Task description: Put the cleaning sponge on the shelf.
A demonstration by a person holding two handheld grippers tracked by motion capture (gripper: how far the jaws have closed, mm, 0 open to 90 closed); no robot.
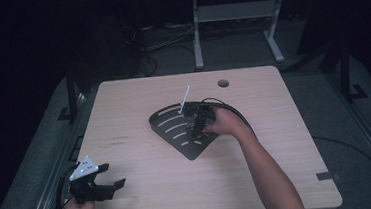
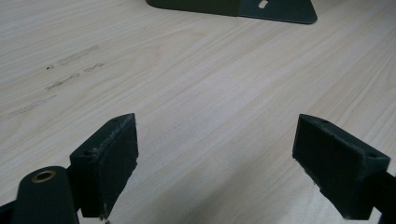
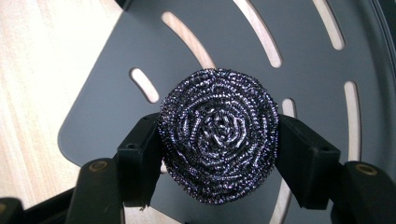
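Steel wool scourer (image 3: 218, 135) is sitting closest to the lens in the right gripper view, and I am seeing my right hand-held gripper (image 3: 218, 154) clenching it from both sides, one black pad pressing into each flank of the coiled ball. Beneath it, the dark slotted tray (image 3: 107, 98) is lying flat on the worktop (image 1: 140, 188), and the scourer is hanging over the tray's narrower corner; I am unable to confirm whether it is resting on the tray surface or being held just clear of it. In the high view that gripper (image 1: 195, 126) is working over the tray (image 1: 167, 123), where a thin white stick (image 1: 184, 99) is also standing tilted near the back rim. My left hand-held gripper (image 1: 110, 176) is idling released at the near left of the worktop, well apart from the tray, jaws spread wide with nothing between them. I am judging the grasp as secured, with either placement or removal left to finish.
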